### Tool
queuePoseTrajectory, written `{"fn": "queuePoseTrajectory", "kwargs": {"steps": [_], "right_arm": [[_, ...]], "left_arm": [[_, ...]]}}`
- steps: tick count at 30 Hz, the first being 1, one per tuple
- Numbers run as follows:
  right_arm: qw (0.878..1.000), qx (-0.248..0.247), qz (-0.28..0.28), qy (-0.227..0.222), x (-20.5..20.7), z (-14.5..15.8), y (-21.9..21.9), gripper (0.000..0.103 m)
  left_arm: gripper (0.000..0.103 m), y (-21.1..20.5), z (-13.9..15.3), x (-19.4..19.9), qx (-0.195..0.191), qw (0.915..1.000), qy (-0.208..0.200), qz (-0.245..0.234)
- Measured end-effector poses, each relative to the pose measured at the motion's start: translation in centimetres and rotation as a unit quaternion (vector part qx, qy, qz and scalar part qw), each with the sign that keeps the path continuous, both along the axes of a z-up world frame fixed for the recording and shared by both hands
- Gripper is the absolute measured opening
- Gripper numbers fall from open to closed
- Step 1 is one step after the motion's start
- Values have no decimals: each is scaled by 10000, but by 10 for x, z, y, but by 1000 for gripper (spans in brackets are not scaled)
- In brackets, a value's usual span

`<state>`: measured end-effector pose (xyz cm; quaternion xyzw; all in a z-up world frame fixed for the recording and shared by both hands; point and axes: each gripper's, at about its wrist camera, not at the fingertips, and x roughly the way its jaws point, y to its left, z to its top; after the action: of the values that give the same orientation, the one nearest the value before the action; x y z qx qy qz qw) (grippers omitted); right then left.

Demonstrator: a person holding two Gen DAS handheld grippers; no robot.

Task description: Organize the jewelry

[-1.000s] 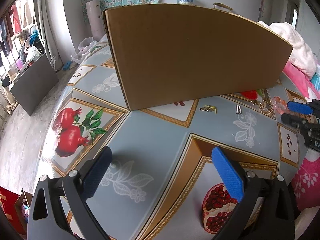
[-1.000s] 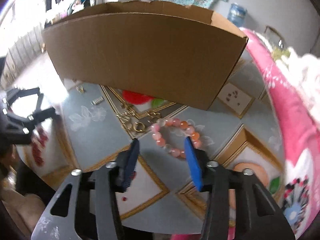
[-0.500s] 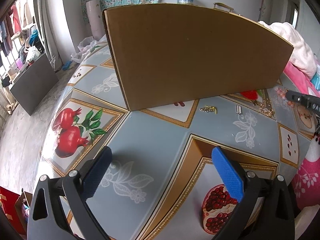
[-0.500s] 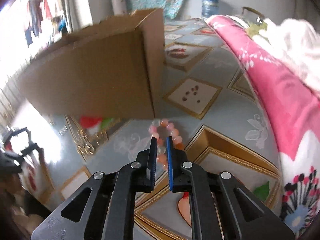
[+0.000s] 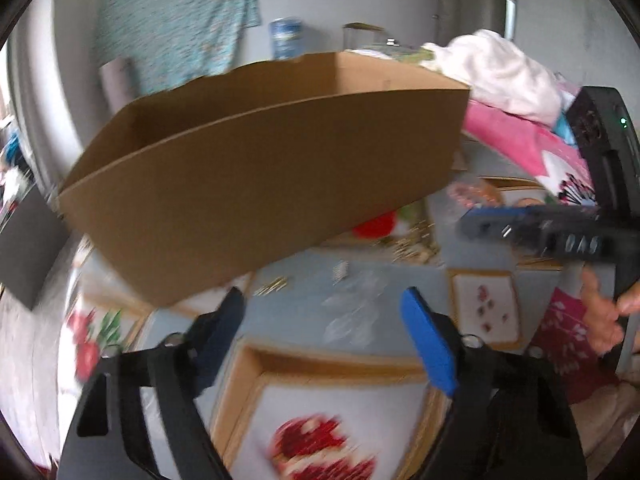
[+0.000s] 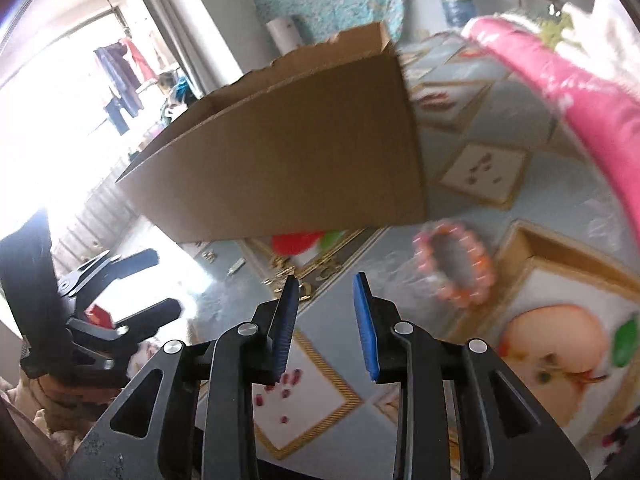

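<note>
R gripper has reopened, fingers apart & empty, after pinching shut at the bead bracelet; grab looks failed, bracelet lies on table right of it, near cardboard box; L gripper spread wide, empty.

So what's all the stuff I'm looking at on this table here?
cardboard box: one, brown, open top, back of table
bead bracelet: one, pink and orange, right of the box's near corner
gold jewelry pieces: several, gold, in front of the box
small metal clip: one, silvery, near the gold bits
tablecloth: one, blue-grey with fruit prints
pink blanket: one, far right
left gripper: black, blue pads, open, empty
right gripper: black, blue pads, open, empty
</note>
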<state>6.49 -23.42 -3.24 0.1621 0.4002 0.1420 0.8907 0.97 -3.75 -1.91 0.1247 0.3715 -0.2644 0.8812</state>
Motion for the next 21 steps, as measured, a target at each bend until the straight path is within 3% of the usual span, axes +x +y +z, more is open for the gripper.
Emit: {"fn": "queuePoseTrajectory", "kwargs": {"steps": [5,8,12,21], "right_arm": [[10000,-51,11,-73,-5,-2,8,27],[10000,-53,3,-82,-3,-3,8,27],[9999,-51,8,-95,-7,-4,7,27],[9999,-35,-56,-79,-14,-5,10,27]], "left_arm": [[38,-22,-12,15,155,9997,130,-140],[30,-28,-15,26,247,9994,218,-100],[25,-30,-20,35,383,9985,379,1],[25,-26,-21,39,294,9985,459,36]]}}
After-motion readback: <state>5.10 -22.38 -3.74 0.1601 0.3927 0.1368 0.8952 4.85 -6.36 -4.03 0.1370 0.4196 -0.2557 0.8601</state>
